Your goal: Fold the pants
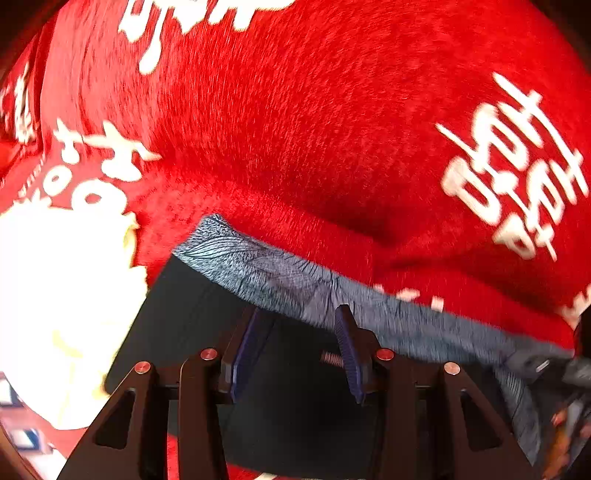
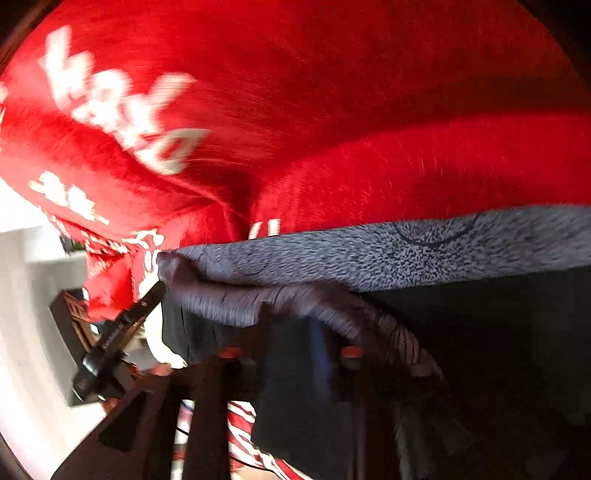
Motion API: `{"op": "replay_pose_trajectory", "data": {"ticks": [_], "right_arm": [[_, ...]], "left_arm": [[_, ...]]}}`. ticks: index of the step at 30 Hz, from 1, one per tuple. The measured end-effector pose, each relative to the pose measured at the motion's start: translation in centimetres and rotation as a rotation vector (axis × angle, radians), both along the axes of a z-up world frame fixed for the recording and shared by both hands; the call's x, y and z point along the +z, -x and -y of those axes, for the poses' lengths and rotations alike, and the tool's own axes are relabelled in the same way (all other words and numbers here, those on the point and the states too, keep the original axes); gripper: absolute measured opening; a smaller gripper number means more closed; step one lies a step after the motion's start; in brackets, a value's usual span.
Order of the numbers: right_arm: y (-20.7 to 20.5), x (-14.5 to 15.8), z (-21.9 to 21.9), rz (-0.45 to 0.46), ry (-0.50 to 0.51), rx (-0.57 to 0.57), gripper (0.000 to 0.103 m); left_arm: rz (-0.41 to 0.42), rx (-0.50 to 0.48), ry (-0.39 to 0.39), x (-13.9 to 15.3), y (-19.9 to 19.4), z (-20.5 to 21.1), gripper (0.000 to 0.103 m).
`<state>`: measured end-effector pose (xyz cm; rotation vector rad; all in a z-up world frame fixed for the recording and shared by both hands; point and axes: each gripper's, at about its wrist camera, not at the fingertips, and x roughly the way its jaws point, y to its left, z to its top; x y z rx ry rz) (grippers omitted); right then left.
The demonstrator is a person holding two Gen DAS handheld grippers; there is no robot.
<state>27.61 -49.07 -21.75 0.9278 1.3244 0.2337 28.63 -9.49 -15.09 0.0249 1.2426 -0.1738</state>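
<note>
- Pants [image 1: 295,280]: dark, grey patterned waistband, near both cameras, lifted over the red printed blanket [image 1: 314,110].
- Left gripper [image 1: 295,328]: jaws spread, waistband edge across the gap, not visibly pinched.
- Right gripper [image 2: 295,332]: blurred, buried in fabric; can't tell.
- Risk: left side drops, waistband sags, fold skews.

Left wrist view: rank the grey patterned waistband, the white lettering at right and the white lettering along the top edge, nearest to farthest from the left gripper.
1. Grey patterned waistband, just beyond the left gripper fingertips.
2. White lettering at right, on the red fleece blanket, upper right.
3. White lettering along the top edge, far upper left.
</note>
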Motion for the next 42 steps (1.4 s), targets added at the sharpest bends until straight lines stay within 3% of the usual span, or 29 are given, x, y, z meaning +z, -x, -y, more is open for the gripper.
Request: {"op": "replay_pose_trajectory", "data": {"ticks": [1,3,5,7,9,11,13,19,22,24,29,34,42], "right_arm": [[0.3,1.5,-0.2,0.033,0.04,0.01,0.056],[0.8,3.7,-0.9,0.091,0.074,0.038,0.059],[0.9,3.9,-2.3,0.102,0.034,0.081,0.058],[0.2,2.6,-4.3,0.077,0.04,0.145,0.053],[-1.0,0.8,-5.4,0.038,0.142,0.191,0.042],[-2.4,-0.9,-5.3,0.026,0.195,0.184,0.033],[-3.5,-1.7,-4.4,0.023,0.178,0.138,0.026],[-3.6,0.1,-2.5,0.049,0.182,0.078,0.029],[-1.4,1.9,-0.6,0.071,0.184,0.06,0.046],[0.6,3.0,0.4,0.08,0.161,0.037,0.058],[9.2,4.4,3.0,0.036,0.147,-0.04,0.058],[20.3,5.8,5.2,-0.026,0.187,-0.217,0.058],[37.1,5.4,8.5,-0.153,0.301,-0.5,0.058]], "left_arm": [[-0.011,-0.033,-0.015,0.0,0.6,0.4,0.044],[-0.045,-0.105,-0.043,-1.0,1.9,1.6,0.044],[-0.079,-0.147,-0.07,-3.0,2.6,3.2,0.044],[-0.095,-0.143,-0.085,-5.0,2.5,4.4,0.044],[-0.074,-0.11,-0.098,-6.2,1.4,5.1,0.044],[-0.053,-0.072,-0.084,-6.5,-0.2,5.2,0.044],[-0.048,-0.043,-0.08,-6.7,-2.1,5.1,0.044],[-0.051,0.074,-0.168,-5.8,-5.3,3.3,0.044],[-0.061,-0.008,-0.162,-3.8,-3.0,3.8,0.044],[-0.08,-0.089,-0.153,-2.5,0.2,4.8,0.044],[-0.148,-0.24,-0.111,-1.0,8.1,8.0,0.044],[-0.217,-0.394,-0.05,-0.4,15.3,13.6,0.044],[-0.206,-0.593,0.022,0.8,23.1,19.7,0.044]]}}
